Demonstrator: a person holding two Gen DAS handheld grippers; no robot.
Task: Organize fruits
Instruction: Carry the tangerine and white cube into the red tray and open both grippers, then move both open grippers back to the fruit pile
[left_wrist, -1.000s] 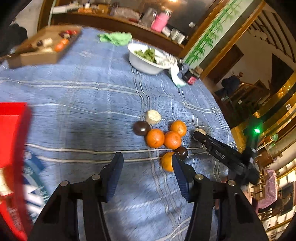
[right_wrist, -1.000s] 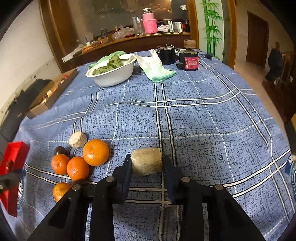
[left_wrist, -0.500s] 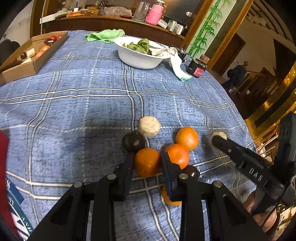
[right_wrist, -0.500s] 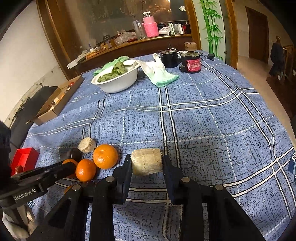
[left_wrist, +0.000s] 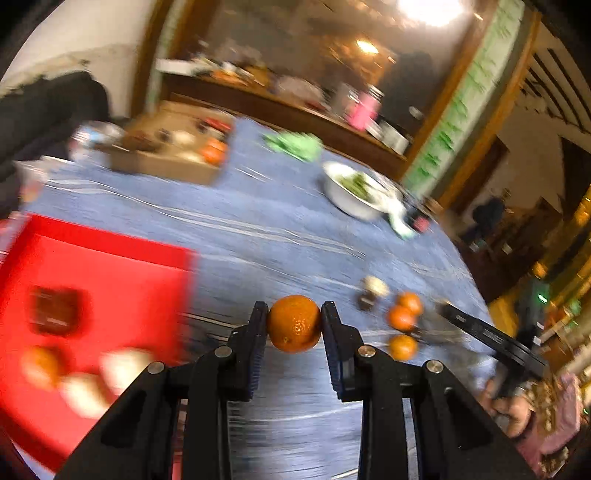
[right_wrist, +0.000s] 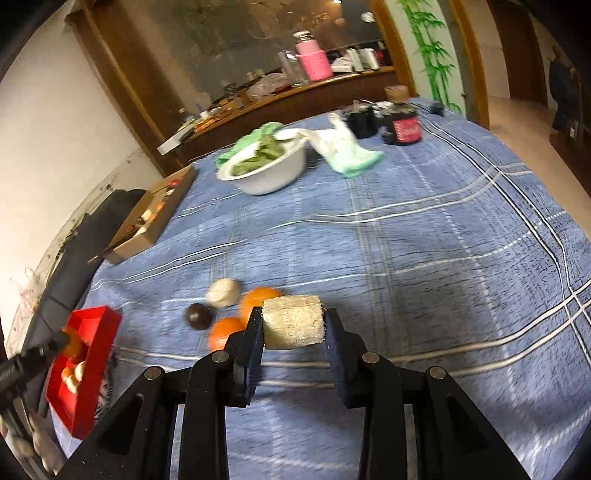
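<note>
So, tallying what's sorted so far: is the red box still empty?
No. The red box already holds things: in the left wrist view an orange piece, pale pieces and something dark lie inside. Motion blur hides what exactly they are.

Motion blur smears my left wrist view: the red tray (left_wrist: 110, 266) runs off the left edge, and the pale lumps inside it (left_wrist: 122, 365) I can't identify. In my right wrist view, the oranges (right_wrist: 225, 328) sit half-hidden behind a finger.
</note>
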